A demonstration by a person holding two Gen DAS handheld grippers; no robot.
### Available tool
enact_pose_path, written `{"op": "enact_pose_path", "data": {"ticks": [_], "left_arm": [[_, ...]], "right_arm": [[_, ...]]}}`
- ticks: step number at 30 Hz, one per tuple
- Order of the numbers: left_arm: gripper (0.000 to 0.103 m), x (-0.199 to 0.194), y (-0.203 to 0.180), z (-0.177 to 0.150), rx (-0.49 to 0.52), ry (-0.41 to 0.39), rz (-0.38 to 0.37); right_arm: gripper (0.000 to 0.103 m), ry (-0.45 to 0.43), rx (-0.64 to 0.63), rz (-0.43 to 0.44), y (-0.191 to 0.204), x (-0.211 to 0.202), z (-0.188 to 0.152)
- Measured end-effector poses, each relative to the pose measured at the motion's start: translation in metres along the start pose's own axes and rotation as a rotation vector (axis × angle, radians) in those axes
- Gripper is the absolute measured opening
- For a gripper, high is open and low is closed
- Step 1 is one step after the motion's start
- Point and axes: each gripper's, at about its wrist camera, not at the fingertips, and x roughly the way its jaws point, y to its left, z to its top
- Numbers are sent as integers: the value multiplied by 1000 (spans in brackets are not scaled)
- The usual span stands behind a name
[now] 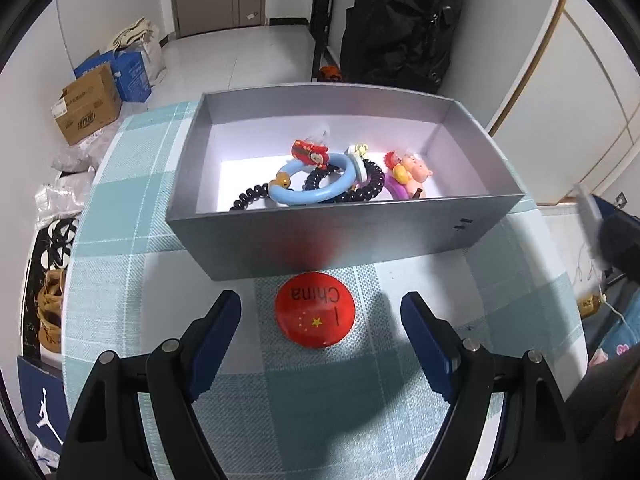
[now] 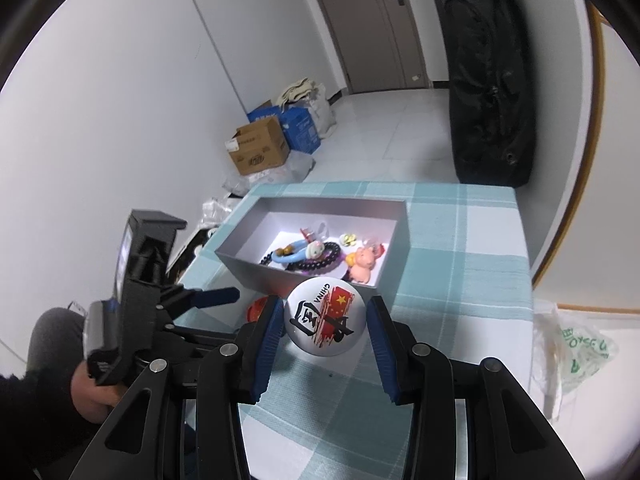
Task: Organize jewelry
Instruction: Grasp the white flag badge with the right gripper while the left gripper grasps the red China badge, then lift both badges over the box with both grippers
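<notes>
Where red badge (image 1: 315, 311) lies — "China" reads.

Bright, glary, fisheye-warped, dark-vignetted edges

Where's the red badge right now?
Left wrist view: the red badge lies on the tablecloth just before the grey box, between the open left gripper's fingers.

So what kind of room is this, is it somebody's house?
Probably a home, maybe a hallway or spare room. A small table with a checked cloth stands on a tiled floor, cardboard boxes and bags sit by the wall, and shoes lie beside the table near a door.
</notes>
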Motion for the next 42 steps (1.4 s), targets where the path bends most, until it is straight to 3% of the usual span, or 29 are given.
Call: {"op": "enact_pose_path", "data": {"ticks": [5,7,10,12,18,28,32,33,36,38,40,41,42], "left_arm": [[78,2,-3,-2,-8,-2,-17],[69,2,-5,-1,-6,5,-31],[52,3,-10,-1,26,1,6],[36,3,-10,0,28,-1,4],[20,-1,-10,1,30,-13,-22],[21,3,-8,2,3,-6,-57],[39,5,-10,0,-9,-5,-97],[46,5,-13,0,10,-6,-94],[51,7,-29,-4,102,-20,-35],[51,8,-39,-8,163,-30,22],[51,7,-40,-9,172,-34,32],[49,8,-39,-9,164,-30,21],[40,8,-38,-9,163,-32,15]], "right_arm": [[42,-10,35,3,-9,-7,0],[42,-11,43,2,-11,-8,0],[42,-16,49,7,-11,-9,0],[42,-18,47,13,-10,-9,1],[42,-11,45,8,-10,-6,0],[42,1,50,-1,-11,-2,-2],[42,4,56,-4,-11,-2,-3],[42,5,57,-4,-11,-2,-3],[42,5,62,-6,-13,-3,-3],[42,2,69,-6,-15,-3,-3],[42,0,76,-5,-16,-4,-3],[42,-2,79,-6,-16,-5,-3],[42,-3,80,-5,-16,-5,-3]]}}
